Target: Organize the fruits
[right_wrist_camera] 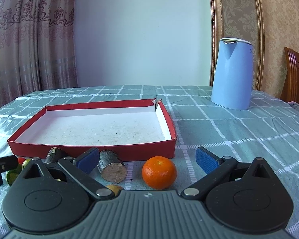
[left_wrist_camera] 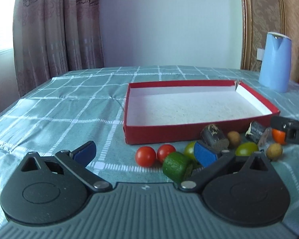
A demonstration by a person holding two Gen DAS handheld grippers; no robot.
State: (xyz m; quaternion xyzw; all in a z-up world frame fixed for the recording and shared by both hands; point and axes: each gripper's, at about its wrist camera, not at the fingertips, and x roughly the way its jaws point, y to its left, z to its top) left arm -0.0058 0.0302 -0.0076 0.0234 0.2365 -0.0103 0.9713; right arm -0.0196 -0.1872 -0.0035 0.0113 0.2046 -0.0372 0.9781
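Note:
A shallow red box (left_wrist_camera: 155, 132) with a white inside stands empty on the checked tablecloth; it also shows in the right wrist view (right_wrist_camera: 89, 149). In front of it lie two red tomatoes (left_wrist_camera: 145, 156), a green lime piece (left_wrist_camera: 175, 166), two green-yellow tomatoes (left_wrist_camera: 246, 149), small tan longans (left_wrist_camera: 274, 151) and dark sugarcane pieces (left_wrist_camera: 214, 137). My left gripper (left_wrist_camera: 145, 153) is open over the tomatoes. My right gripper (right_wrist_camera: 147, 159) is open with an orange tangerine (right_wrist_camera: 159, 172) between its fingers, untouched. A sugarcane piece (right_wrist_camera: 112, 168) lies left of the tangerine.
A light blue kettle (right_wrist_camera: 231, 73) stands at the back right of the table. A wooden chair (right_wrist_camera: 297, 75) is at the far right. Curtains hang behind the table's left side. The right gripper's tip (left_wrist_camera: 289, 129) shows at the right edge of the left wrist view.

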